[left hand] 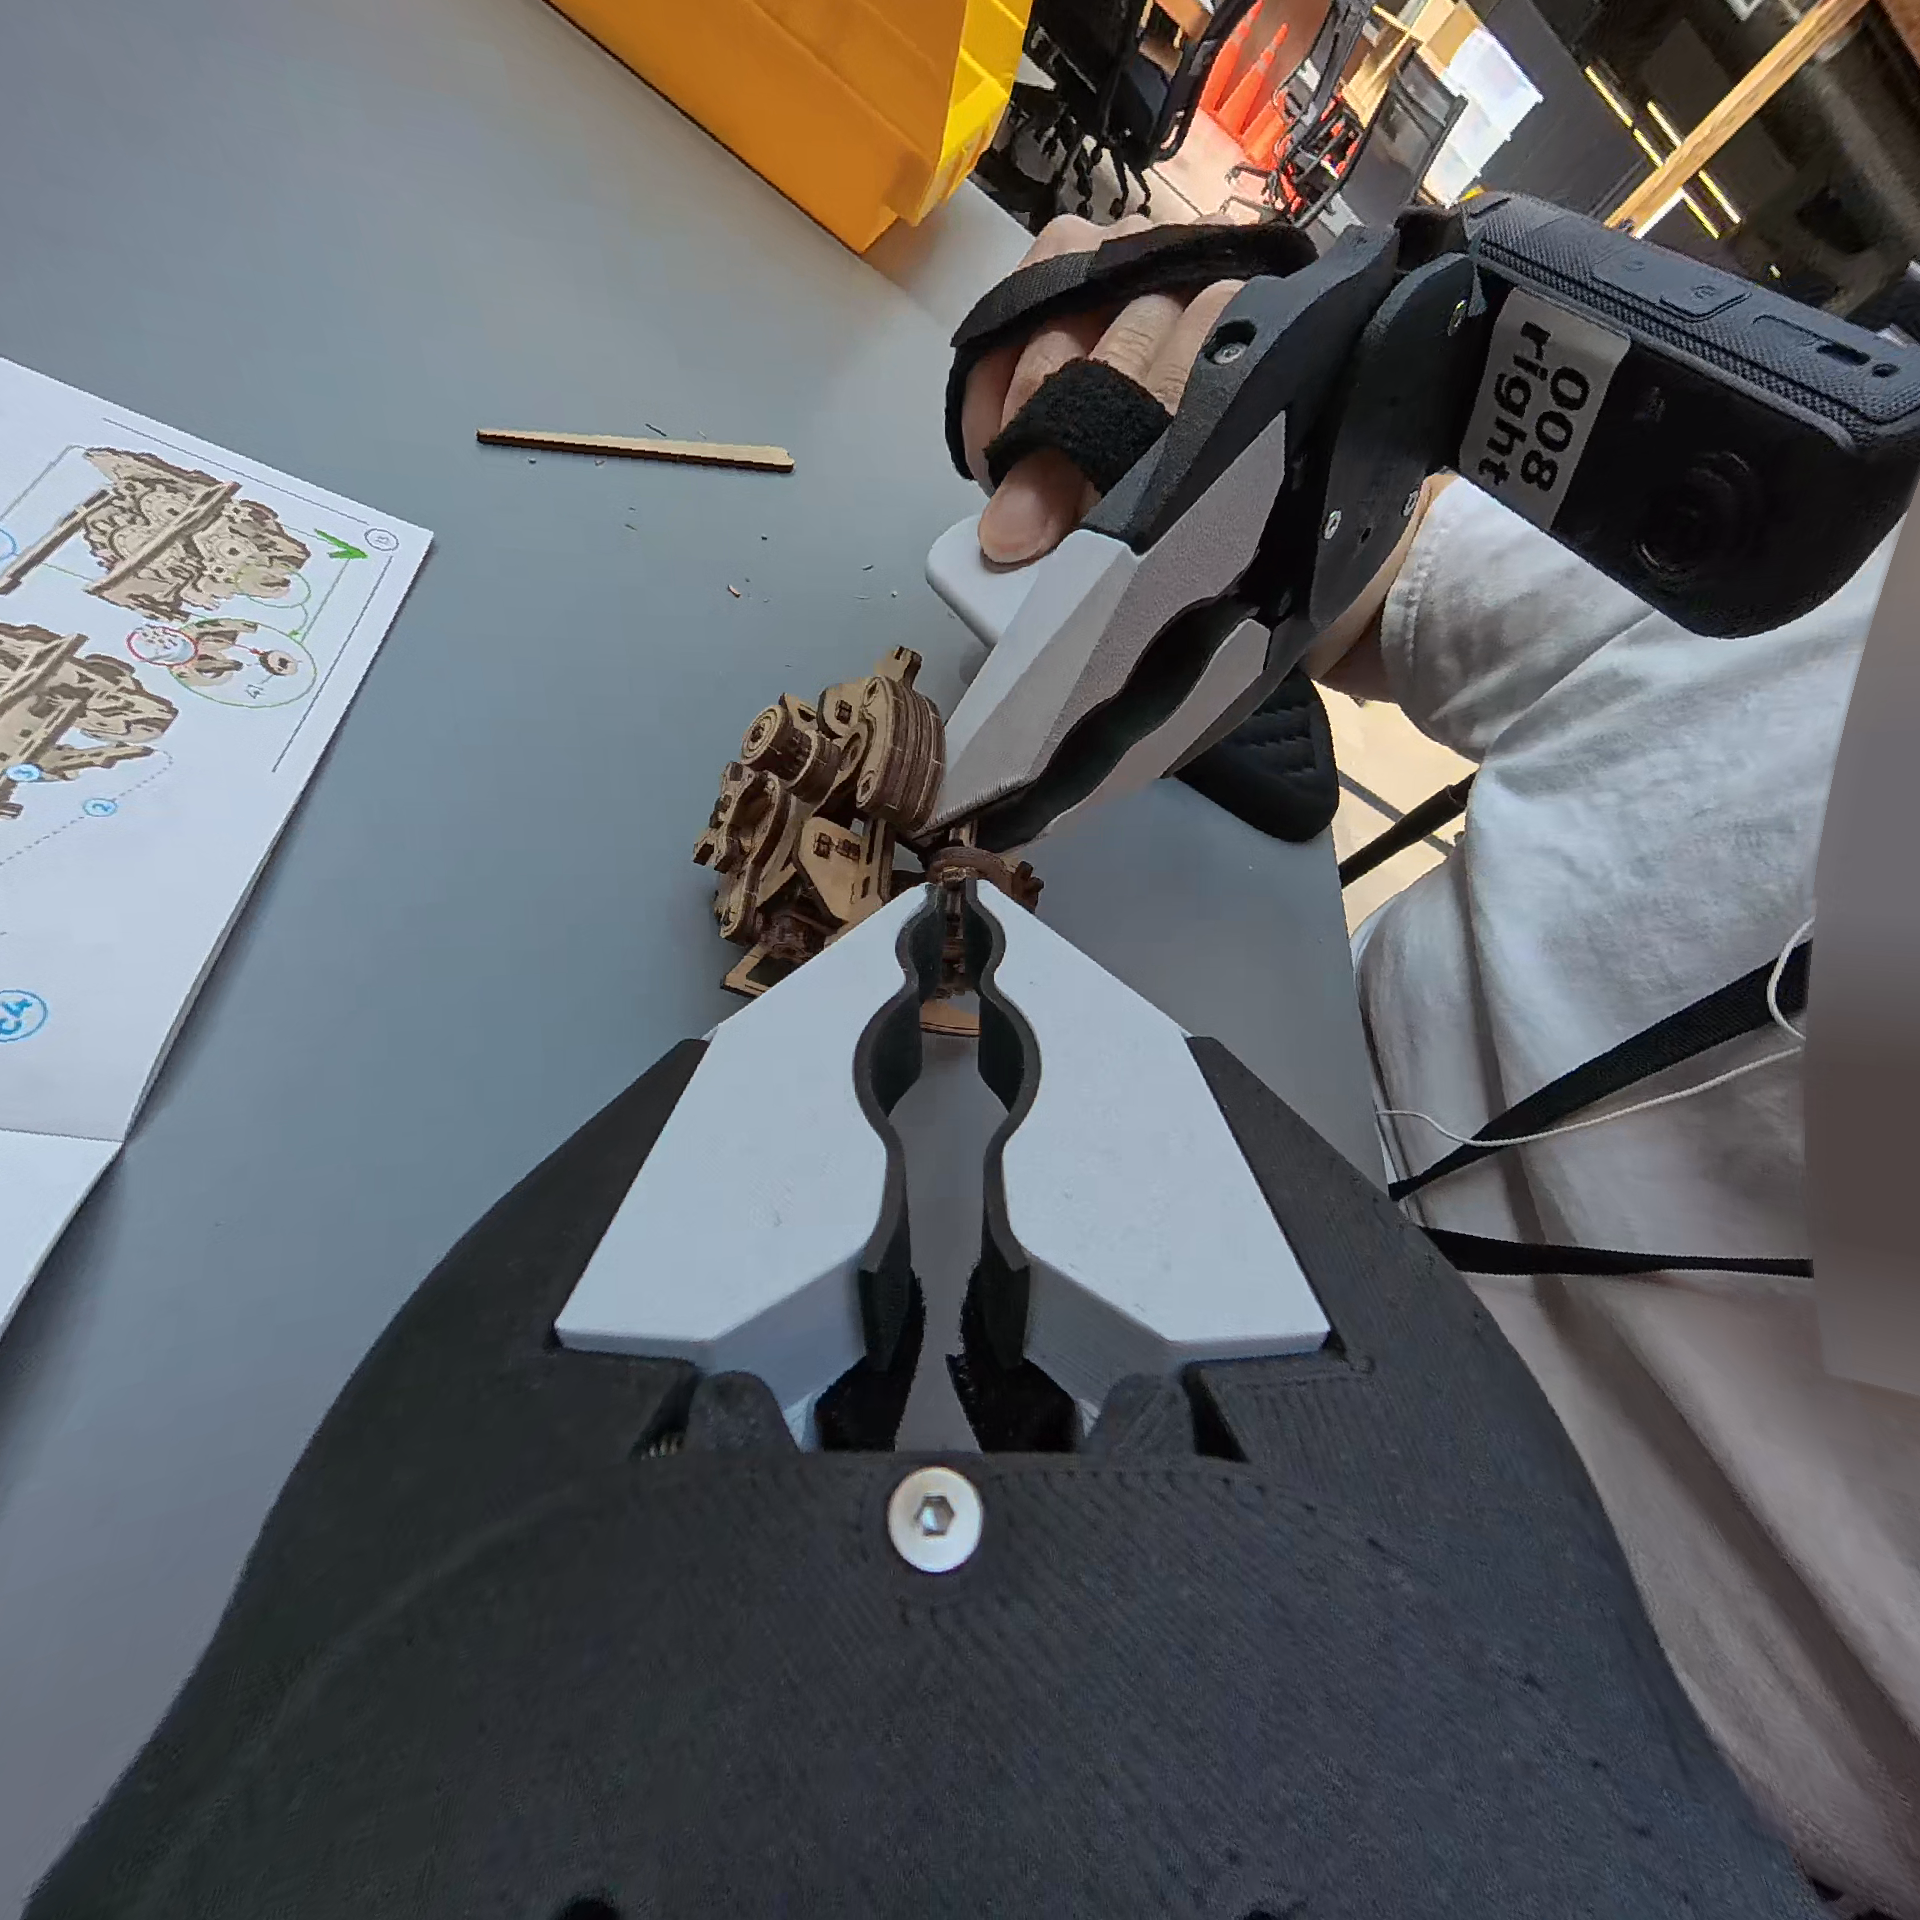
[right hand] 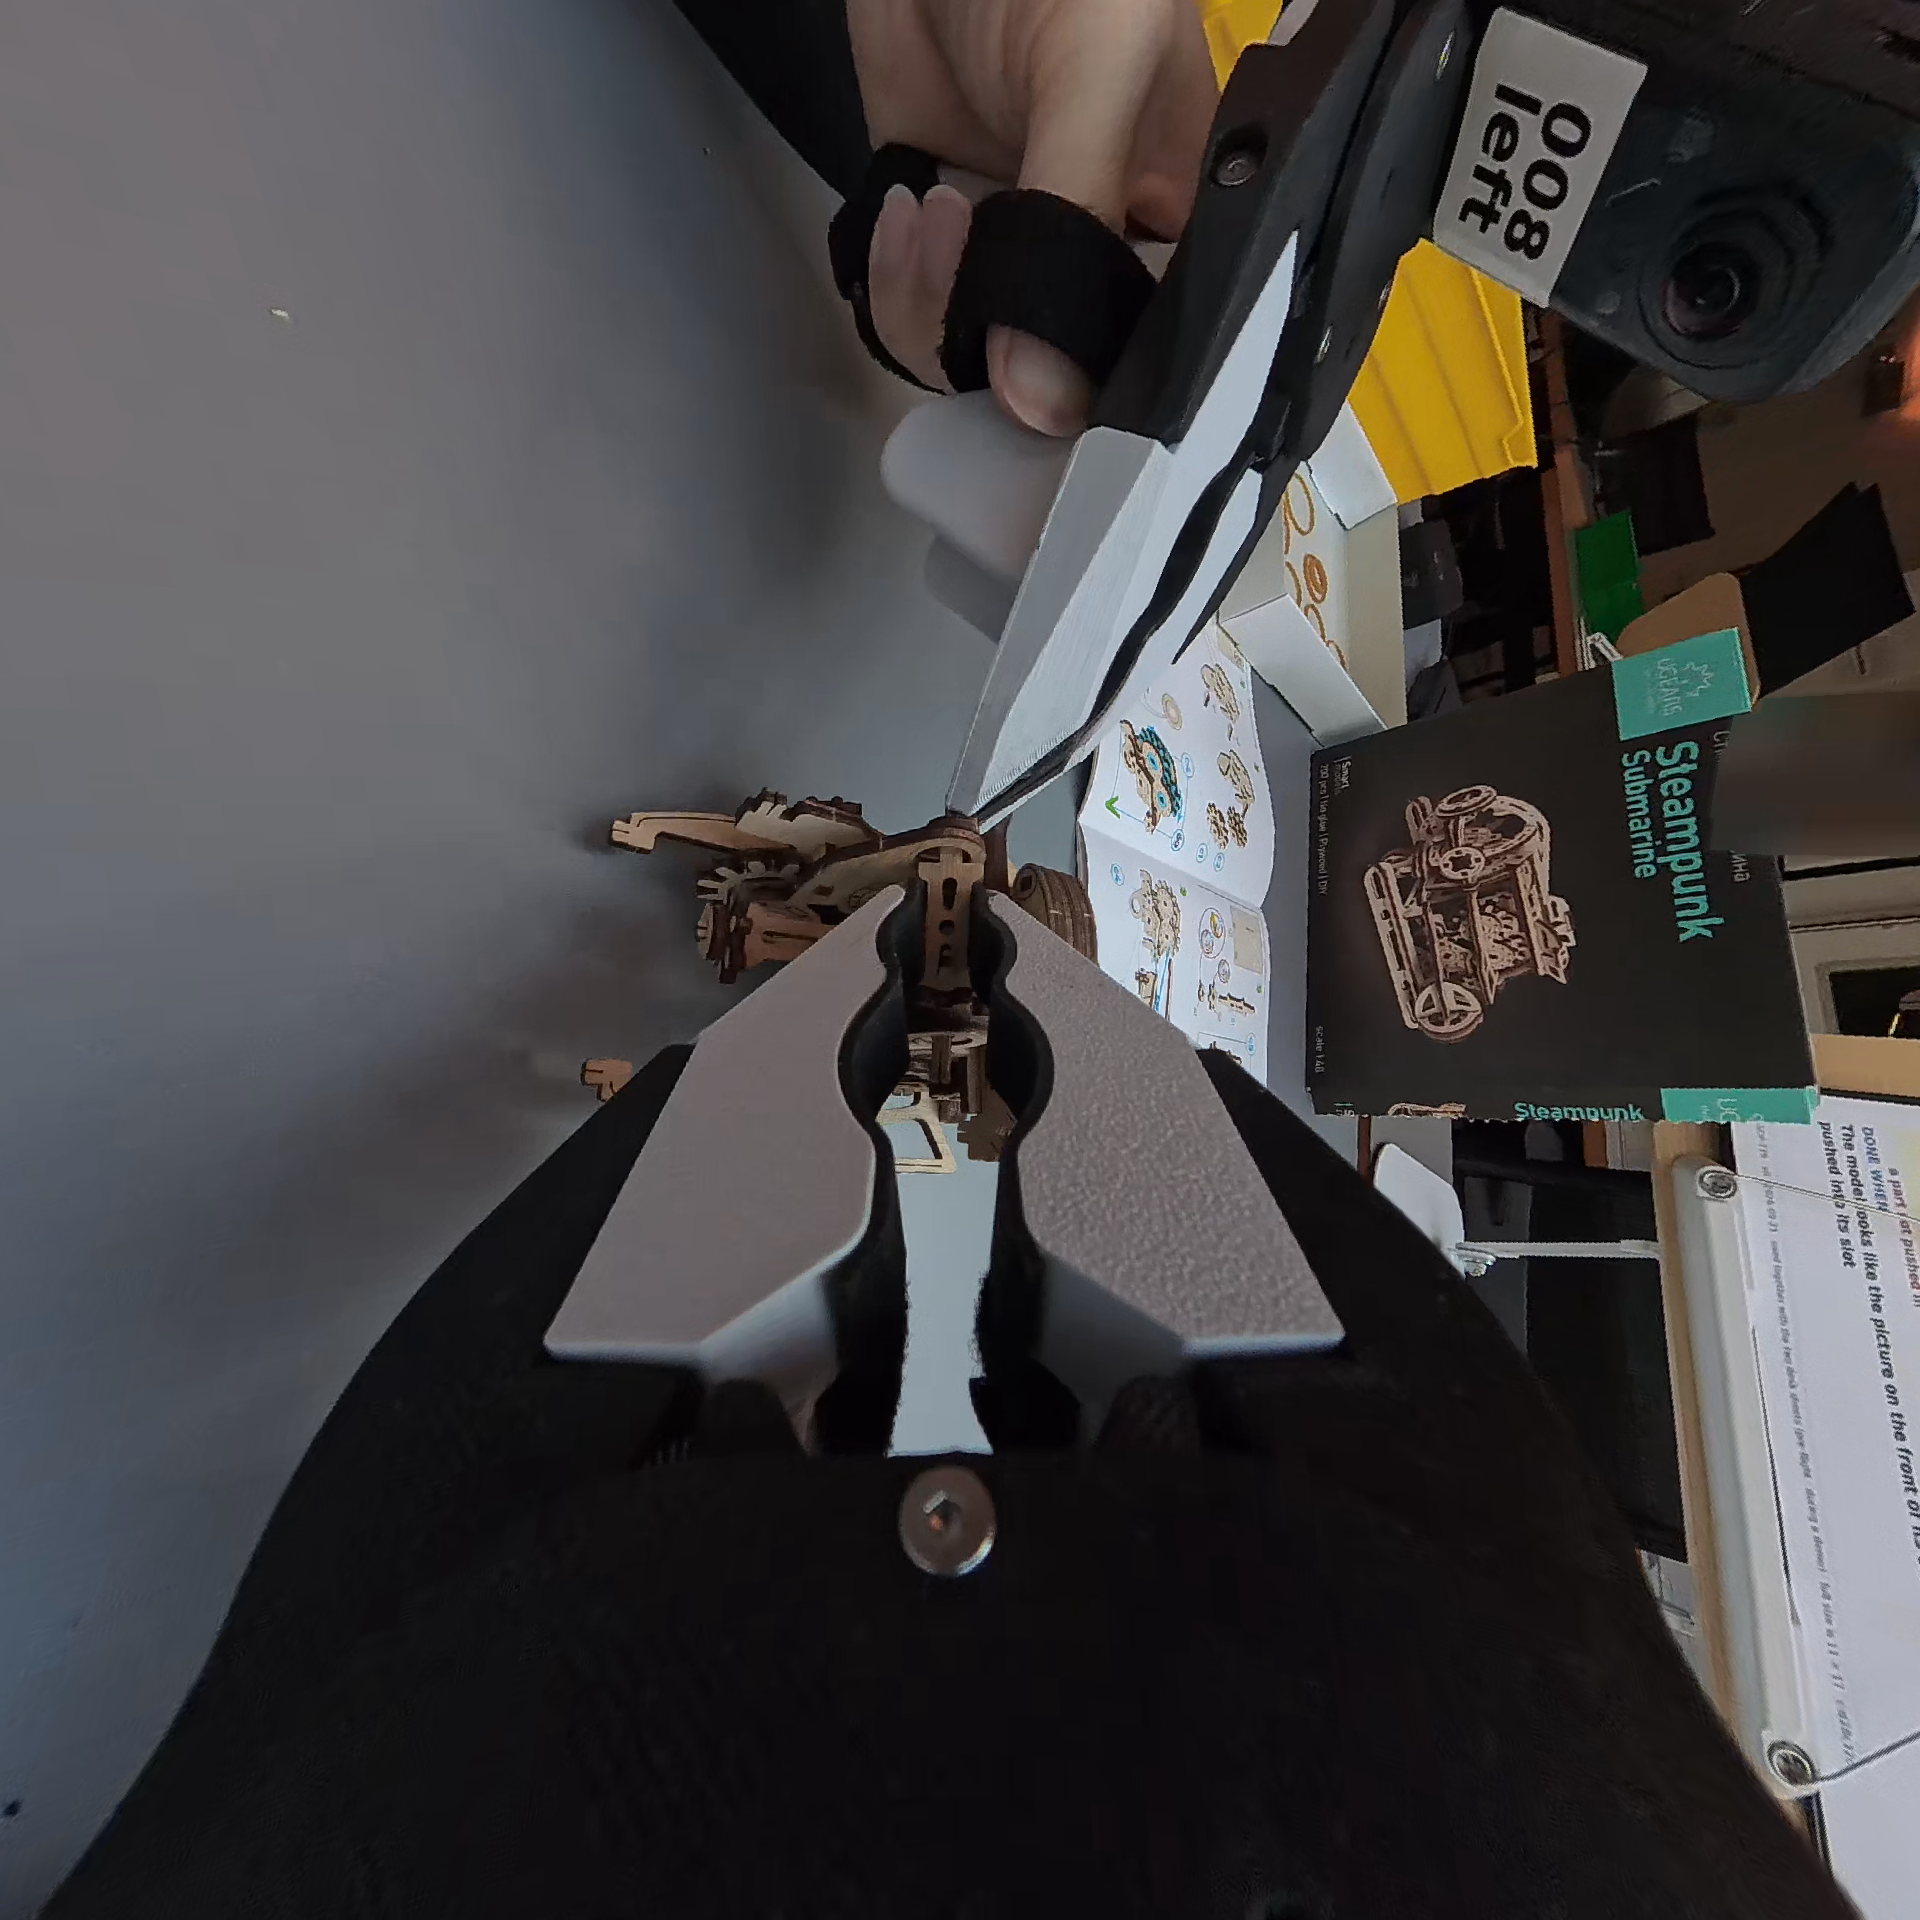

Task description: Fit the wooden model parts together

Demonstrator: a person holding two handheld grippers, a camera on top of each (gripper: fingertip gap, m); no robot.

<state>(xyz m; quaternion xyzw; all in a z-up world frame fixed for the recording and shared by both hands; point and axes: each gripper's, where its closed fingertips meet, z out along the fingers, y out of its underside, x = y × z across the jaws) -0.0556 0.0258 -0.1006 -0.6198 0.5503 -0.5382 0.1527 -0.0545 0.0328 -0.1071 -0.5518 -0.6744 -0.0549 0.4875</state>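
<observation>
A partly built wooden model (left hand: 821,810) of gears and plates stands on the grey table (left hand: 468,260). My left gripper (left hand: 951,899) is shut on a small wooden gear part (left hand: 982,868) at the model's near side. My right gripper (left hand: 951,821) comes down from the upper right, its tips meeting the same spot. In the right wrist view my right gripper (right hand: 940,888) is shut on a slotted wooden plate (right hand: 943,914) of the model (right hand: 790,883). There my left gripper (right hand: 966,816) pinches the small round part (right hand: 951,831) just above it. The joint itself is hidden by the fingers.
An instruction sheet (left hand: 156,675) lies at the left and a loose wooden stick (left hand: 634,449) behind the model. A yellow bin (left hand: 831,104) stands at the back. A dark kit box (right hand: 1538,914) and open booklet (right hand: 1184,831) sit beyond the model. The table edge (left hand: 1340,894) runs close by. Only a small space, under 4 cm, lies between the two pairs of fingers. Left tips and right tips are each some 20 centimeters from the loose wooden stick (left hand: 634,449).
</observation>
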